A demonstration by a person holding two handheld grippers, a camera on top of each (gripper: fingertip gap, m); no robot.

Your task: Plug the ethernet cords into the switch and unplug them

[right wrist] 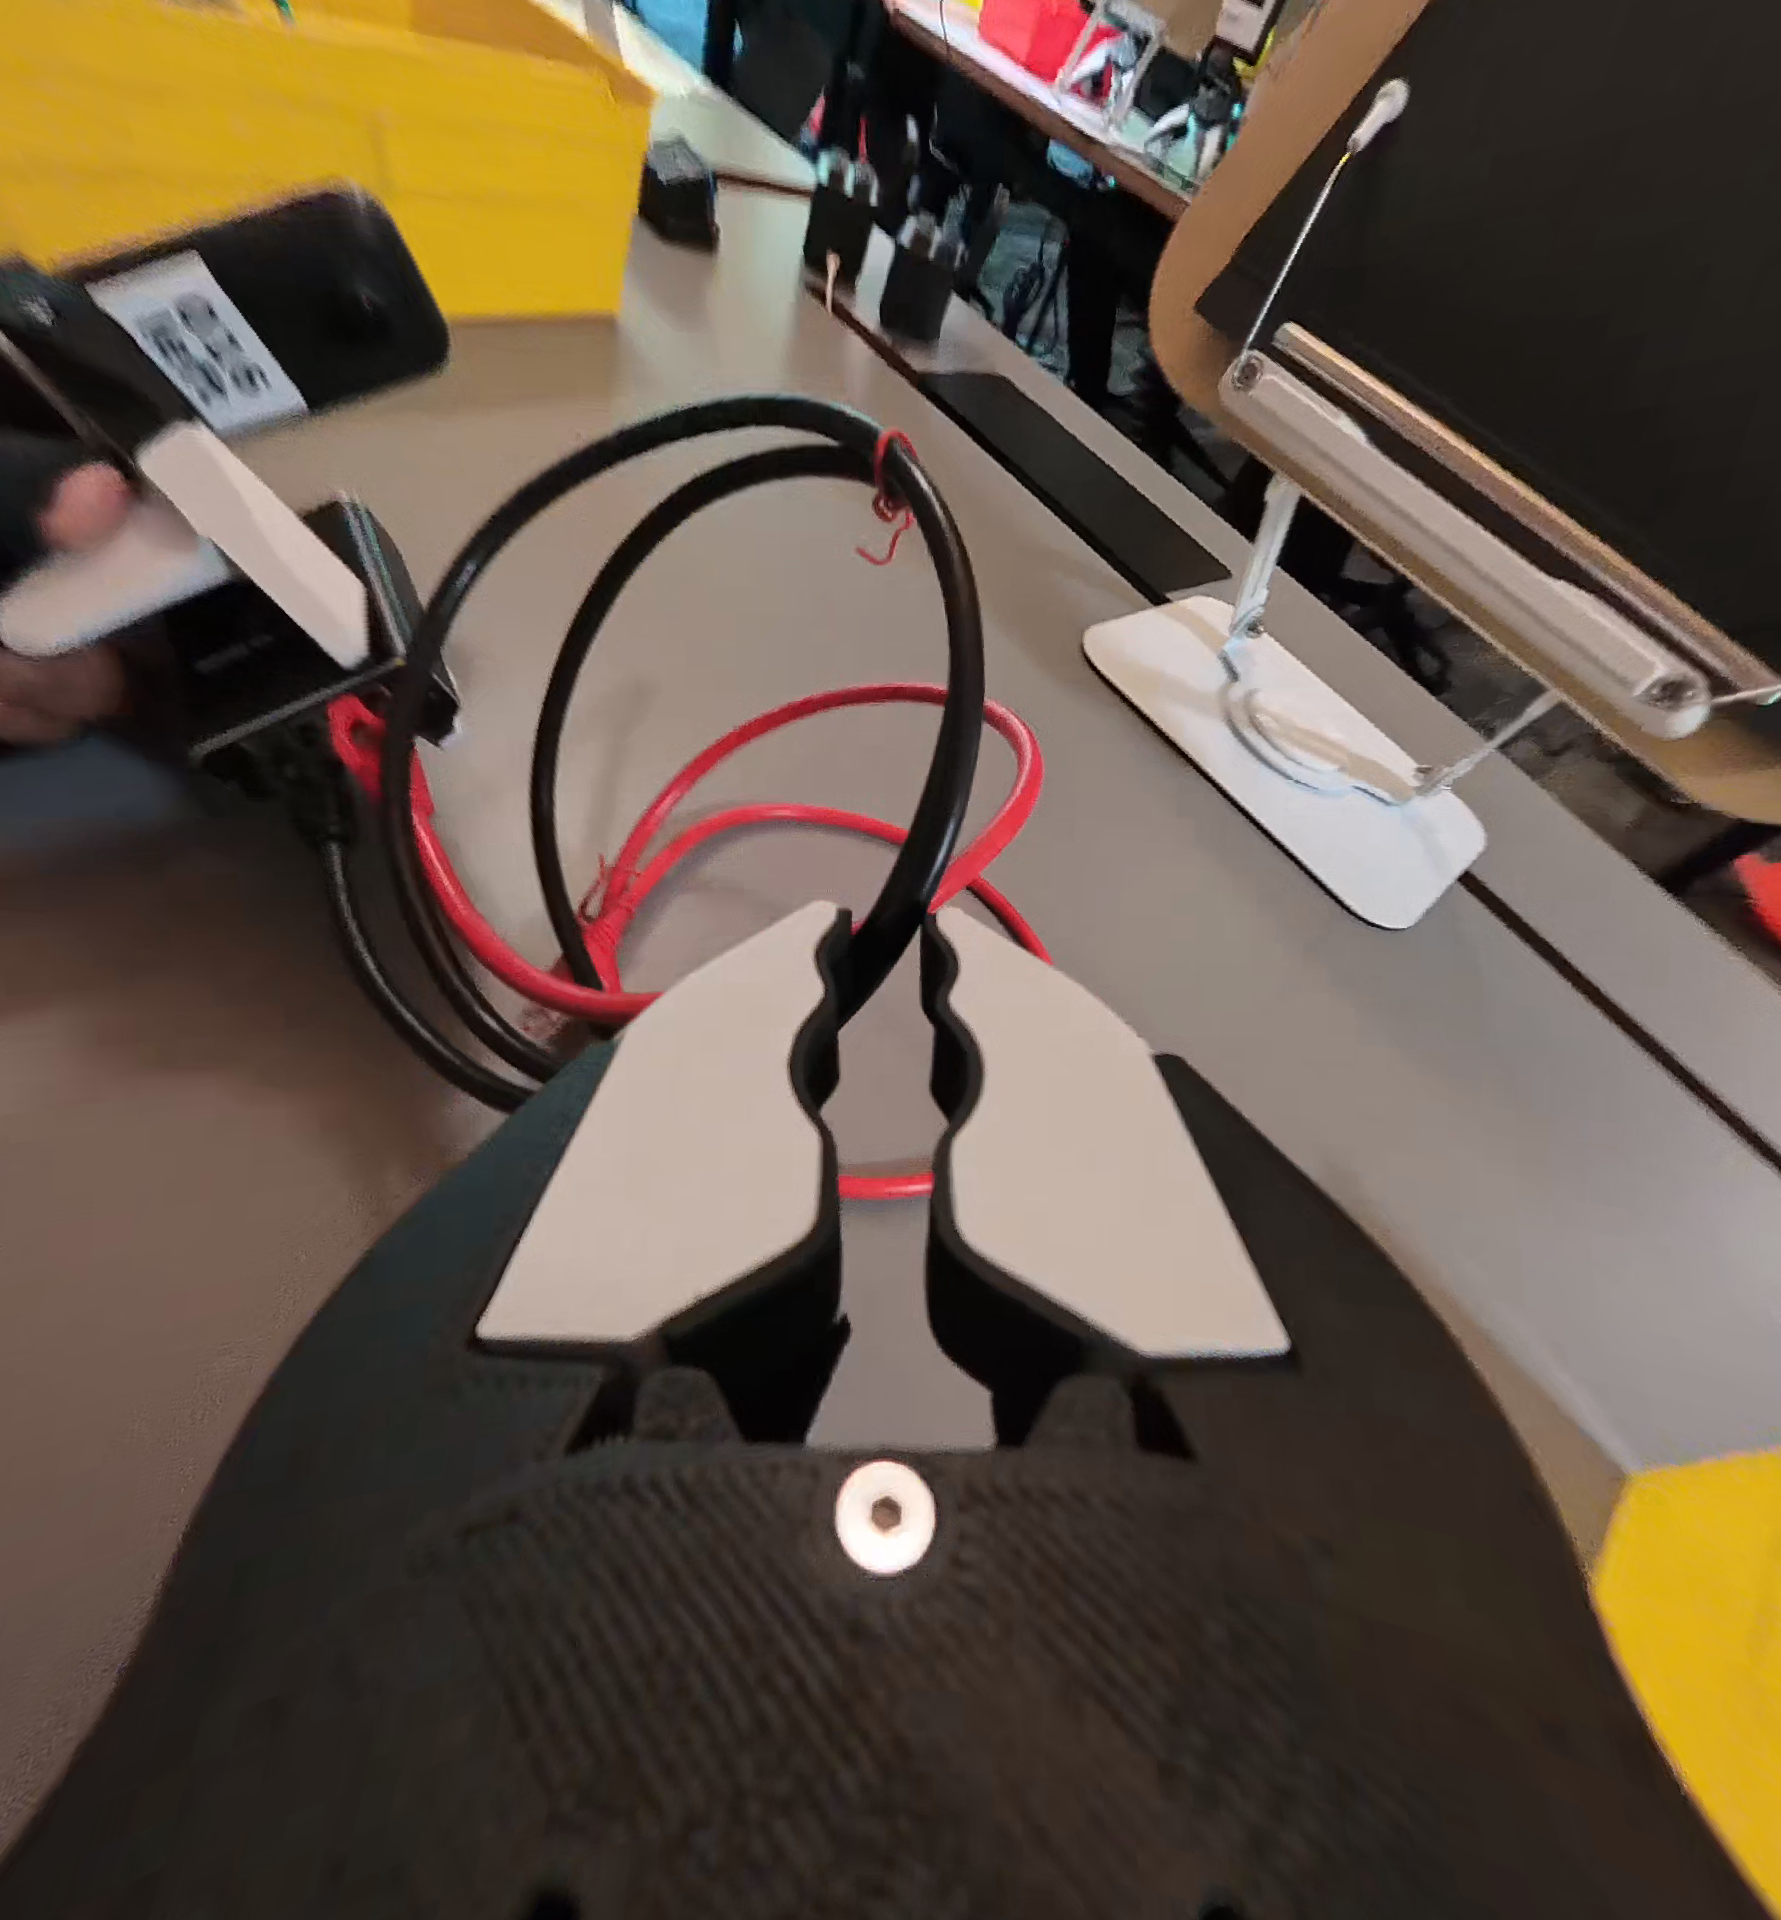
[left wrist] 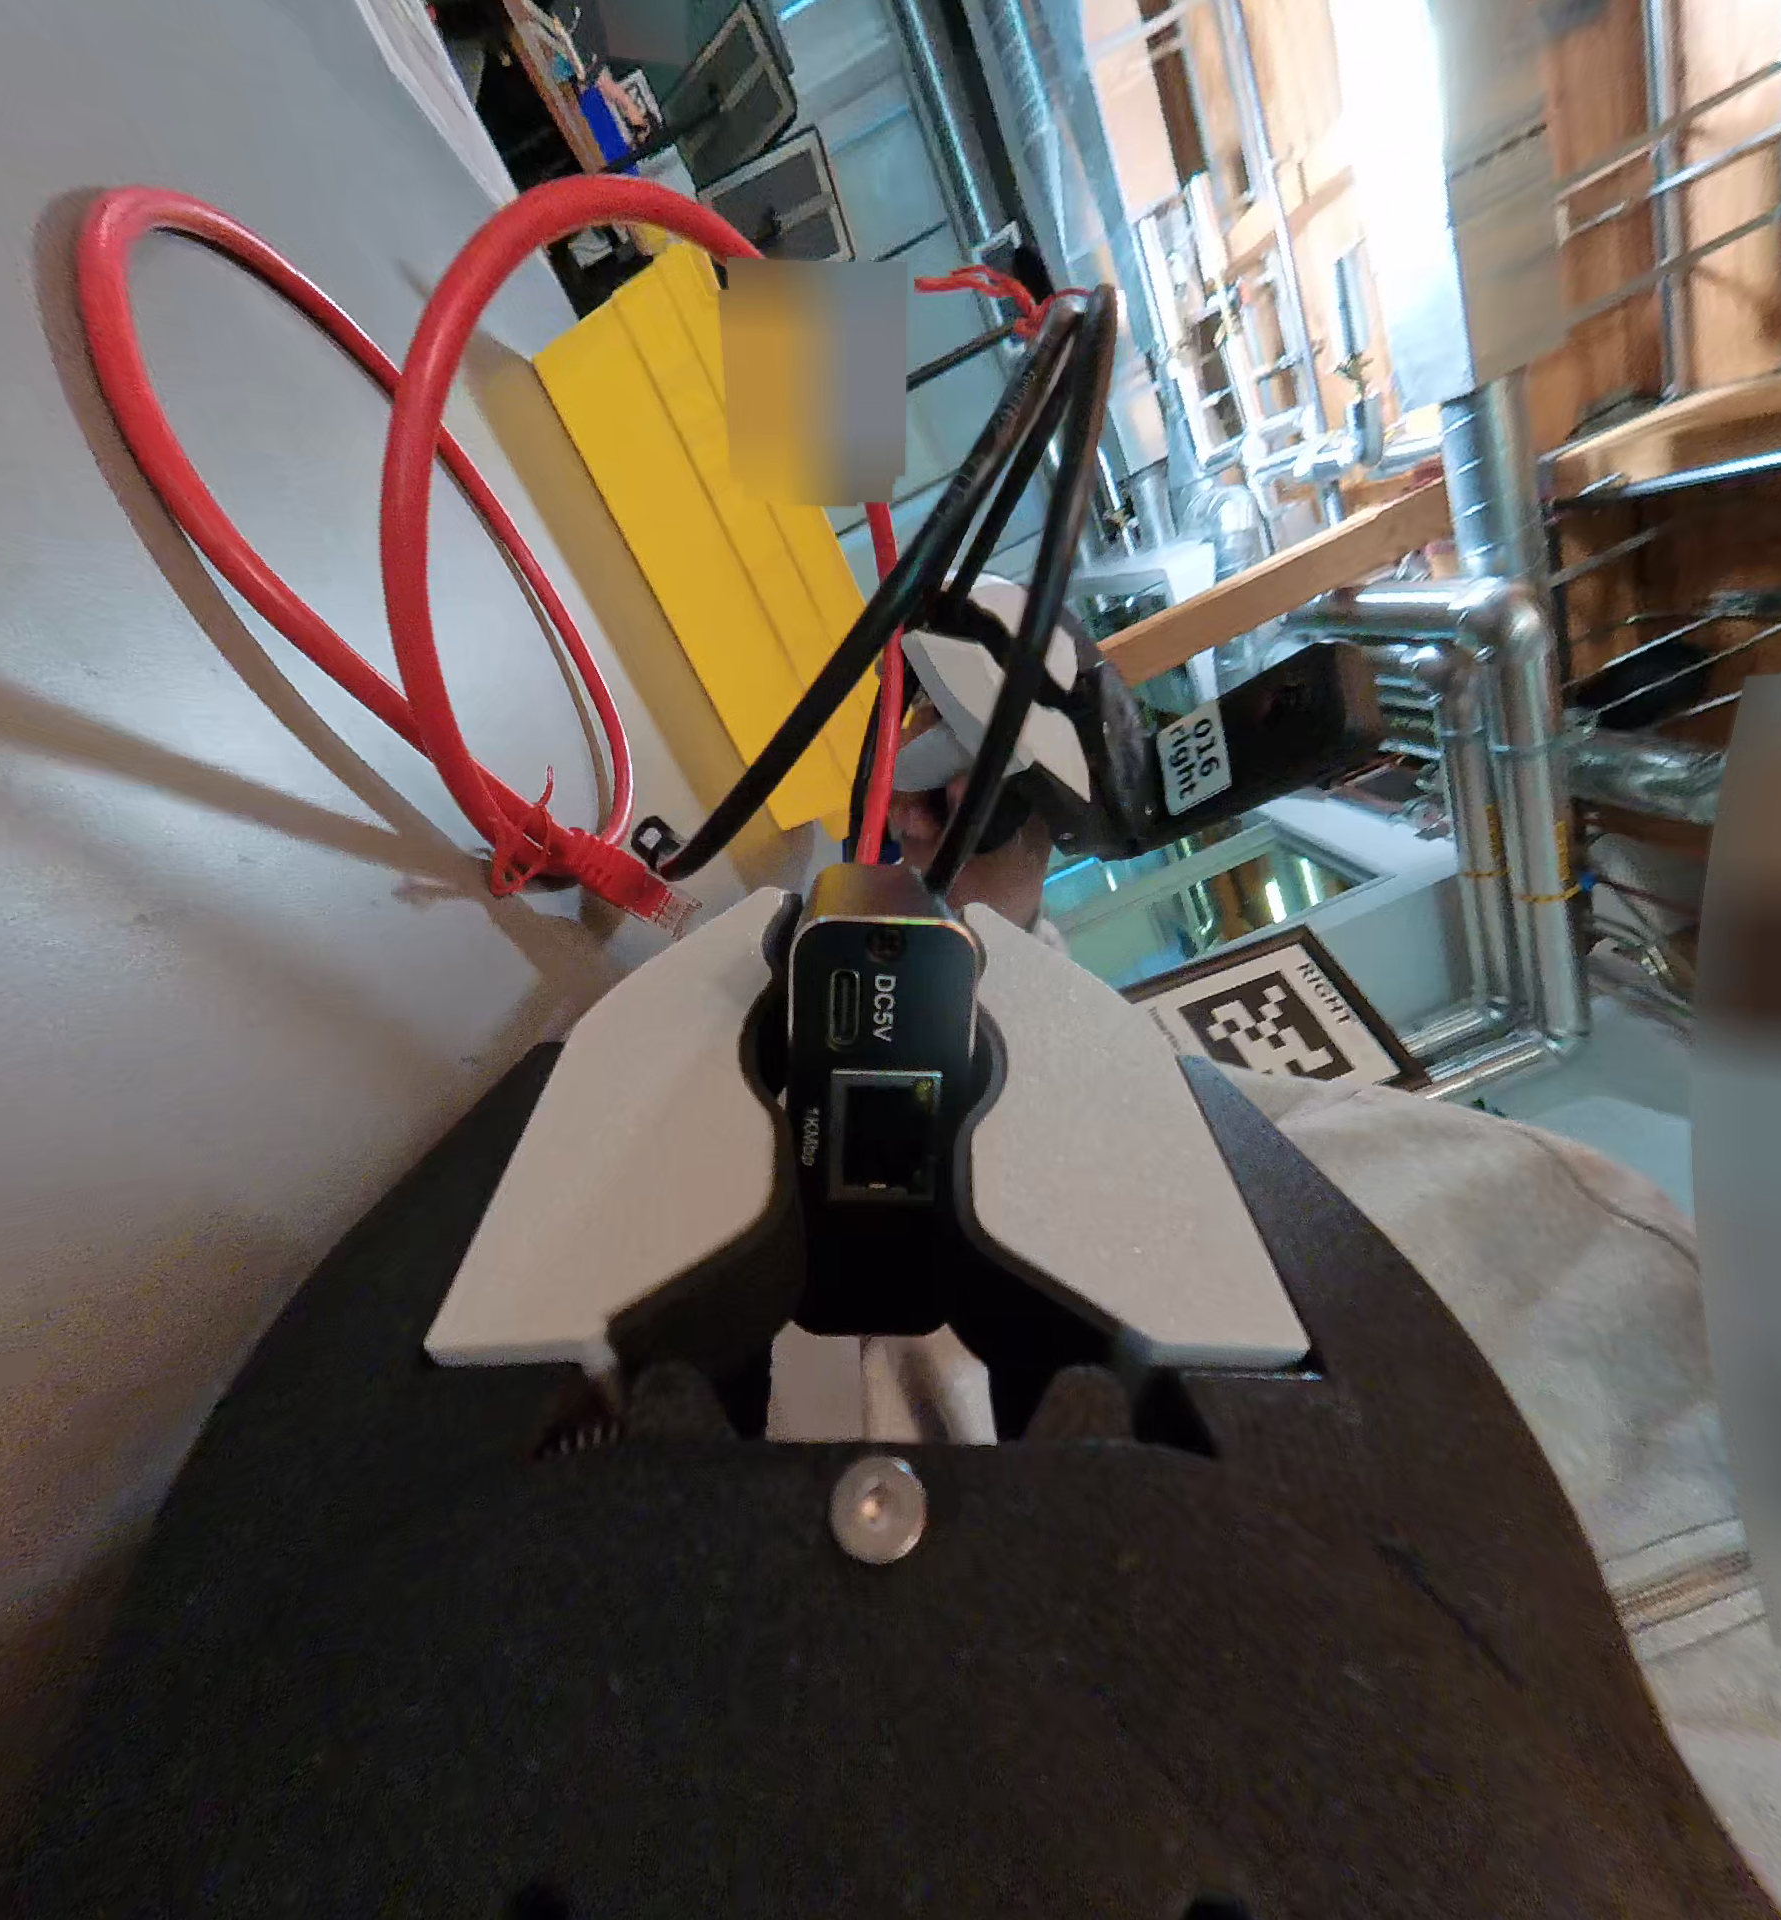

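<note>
While the left gripper (left wrist: pixel 881 925) clamps the black switch (left wrist: pixel 881 1101) between its jaws, the far end, where the red cord (left wrist: pixel 429 582) and black cord (right wrist: pixel 927 665) go in, is hidden in the left wrist view. The right gripper (right wrist: pixel 886 925) has its jaws apart, the black loop passing loosely between them above the tabletop (right wrist: pixel 1125 831). A yellow bin (right wrist: pixel 294 135) is cut off behind.

A grey table (right wrist: pixel 1125 852) carried a yellow bin (right wrist: pixel 346 125); metal ducts (left wrist: pixel 1488 644) and timber beams (left wrist: pixel 1281 582) ran beyond.
</note>
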